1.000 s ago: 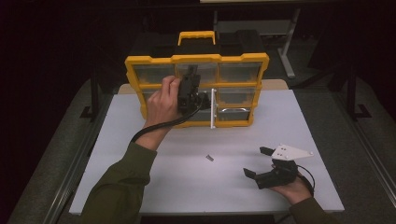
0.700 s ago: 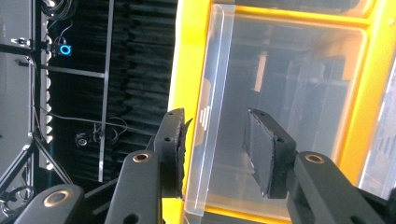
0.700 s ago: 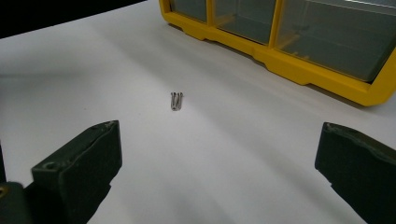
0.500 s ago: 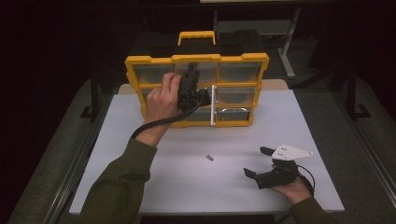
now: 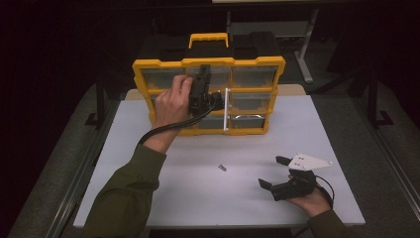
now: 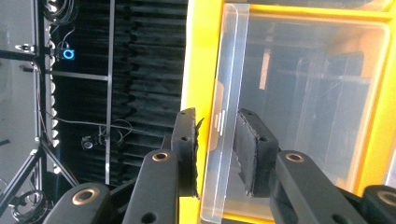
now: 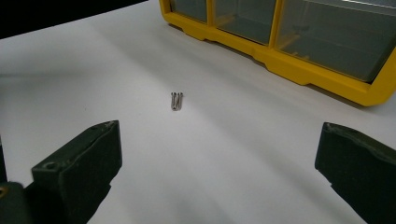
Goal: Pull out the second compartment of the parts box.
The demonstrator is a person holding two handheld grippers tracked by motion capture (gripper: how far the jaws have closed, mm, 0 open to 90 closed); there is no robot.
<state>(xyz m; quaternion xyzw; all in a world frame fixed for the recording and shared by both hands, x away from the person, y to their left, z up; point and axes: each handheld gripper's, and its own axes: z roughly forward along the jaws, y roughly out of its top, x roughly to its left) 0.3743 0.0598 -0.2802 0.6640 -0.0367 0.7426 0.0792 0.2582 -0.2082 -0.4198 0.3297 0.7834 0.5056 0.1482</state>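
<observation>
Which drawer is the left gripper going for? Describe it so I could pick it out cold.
Start at the yellow plastic organiser cabinet standing at the white table's far edge, with its grid of clear plastic drawers. The target is the middle drawer of the middle row, the one pulled slightly out, with the left gripper closing on its clear front lip.

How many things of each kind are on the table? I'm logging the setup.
Yellow drawer cabinet: 1
Small screws: 2, lying side by side
Grippers: 2, left gripper at a clear drawer front, right gripper open
Total: 5
</observation>
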